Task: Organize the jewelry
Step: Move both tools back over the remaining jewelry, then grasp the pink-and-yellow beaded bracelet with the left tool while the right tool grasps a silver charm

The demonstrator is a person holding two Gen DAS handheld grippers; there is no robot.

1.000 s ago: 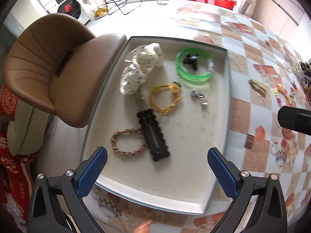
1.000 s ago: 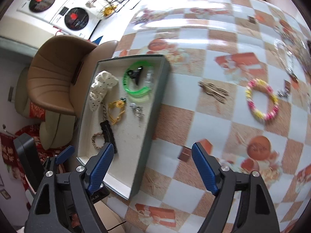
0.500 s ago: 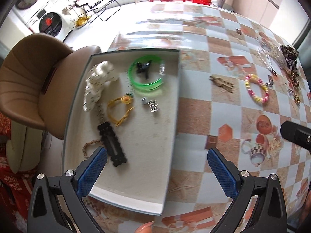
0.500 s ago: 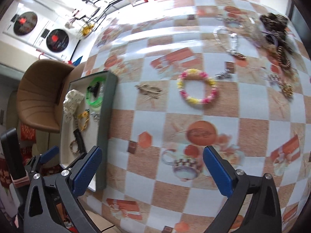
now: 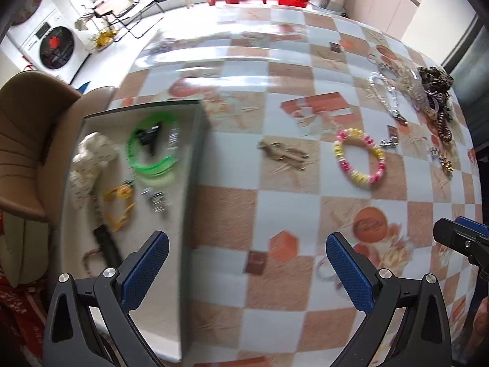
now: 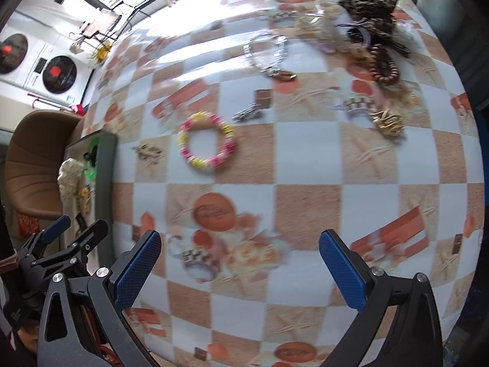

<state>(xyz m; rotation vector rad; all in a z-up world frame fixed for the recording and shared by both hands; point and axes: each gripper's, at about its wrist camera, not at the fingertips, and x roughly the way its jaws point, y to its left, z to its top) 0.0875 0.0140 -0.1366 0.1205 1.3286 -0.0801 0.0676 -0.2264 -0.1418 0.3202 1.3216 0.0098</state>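
Jewelry lies scattered on my checkered, glossy worktop (image 6: 305, 159), a round pink-and-yellow beaded bracelet (image 6: 207, 141) well ahead of my right hand-held gripper (image 6: 240, 270), whose ribbed blue pads gape wide and empty, like my left hand-held gripper (image 5: 247, 270) beside the grey tray (image 5: 195, 140).

— Left gripper (image 5: 247, 267): shifts off the tray (image 5: 195, 183) toward the checkered tablecloth (image 5: 293, 211); now straddles the tray's right wall.
— Right gripper (image 6: 240, 264): opens wider, nothing between the jaws; slides away from the tray; now brings the pink-and-yellow bracelet (image 6: 207, 142) and jewelry pile (image 6: 366, 39) nearer.
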